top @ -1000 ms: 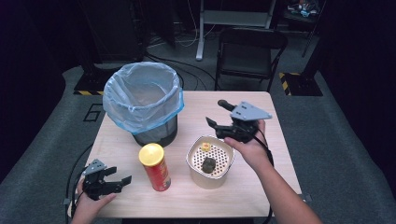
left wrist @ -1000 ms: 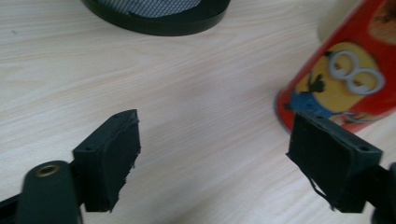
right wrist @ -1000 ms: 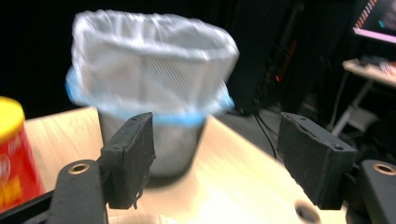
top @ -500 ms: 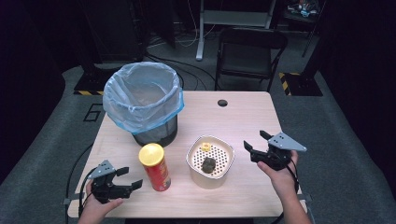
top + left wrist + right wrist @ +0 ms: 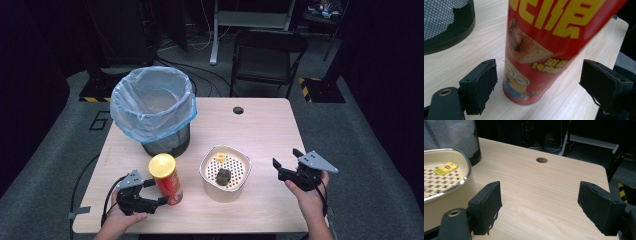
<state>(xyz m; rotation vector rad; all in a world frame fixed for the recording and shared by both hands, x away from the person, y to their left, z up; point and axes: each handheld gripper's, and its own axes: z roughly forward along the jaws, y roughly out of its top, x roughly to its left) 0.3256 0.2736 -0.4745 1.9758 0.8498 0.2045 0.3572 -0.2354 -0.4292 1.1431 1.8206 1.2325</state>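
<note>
The left gripper [image 5: 156, 192] is sitting at the near left of the table [image 5: 260, 125], jaws spread wide around the upright red chip can [image 5: 541, 50] without touching it; the right gripper [image 5: 286, 164] is hovering right of the cream strainer bowl [image 5: 226, 187], jaws spread and empty.

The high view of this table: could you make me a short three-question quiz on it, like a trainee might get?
1. True or false: the left gripper has its jaws shut on the red can.
2. What lines the black mesh bin? A) a blue bag B) newspaper C) nothing
3. Fill in: the cream perforated container stands between the can and the ___ gripper.

Key: 1 false, the jaws are open on either side of the can. 2 A. 3 right.
</note>
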